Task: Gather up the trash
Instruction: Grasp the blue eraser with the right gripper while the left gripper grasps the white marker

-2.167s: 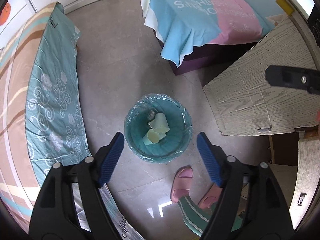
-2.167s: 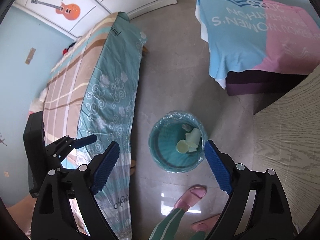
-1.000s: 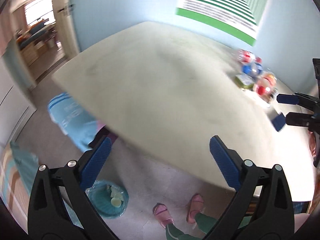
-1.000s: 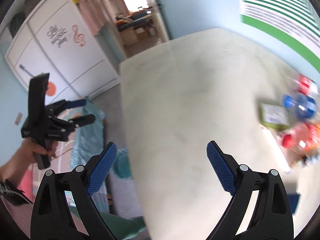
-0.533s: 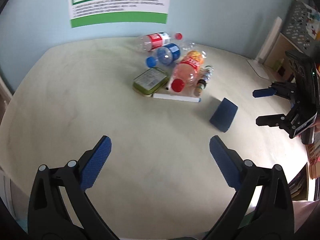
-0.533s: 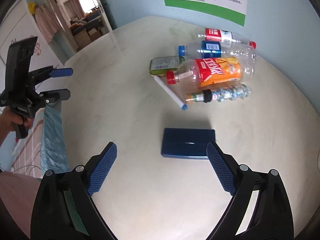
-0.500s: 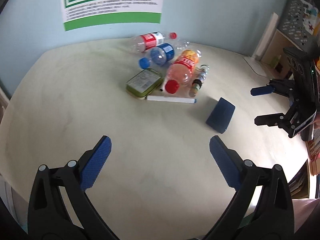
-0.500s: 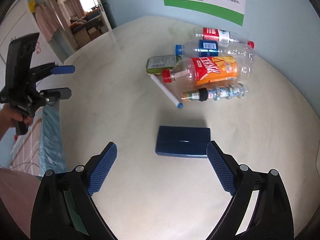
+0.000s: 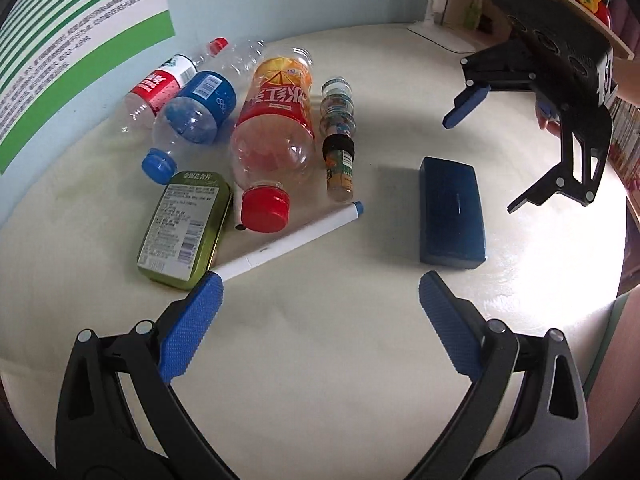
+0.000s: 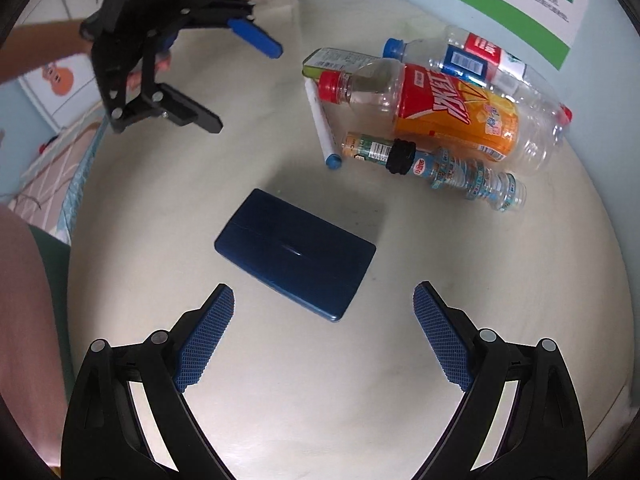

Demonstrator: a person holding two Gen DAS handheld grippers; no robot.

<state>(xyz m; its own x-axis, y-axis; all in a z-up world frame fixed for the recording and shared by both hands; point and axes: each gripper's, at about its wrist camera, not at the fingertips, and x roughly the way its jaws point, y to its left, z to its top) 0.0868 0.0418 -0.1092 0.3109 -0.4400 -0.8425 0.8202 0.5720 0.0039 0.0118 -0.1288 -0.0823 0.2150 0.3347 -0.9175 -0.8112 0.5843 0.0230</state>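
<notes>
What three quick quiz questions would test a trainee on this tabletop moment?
1. True or false: both the left tool and right tool are open and empty.
2. Which cap colour has the orange-label bottle: A red, B blue, C green?
3. What lies alone, apart from the bottle cluster?

Key: 1 true. 2 A. 3 the dark blue case; the marker and green tin lie by the bottles.
</notes>
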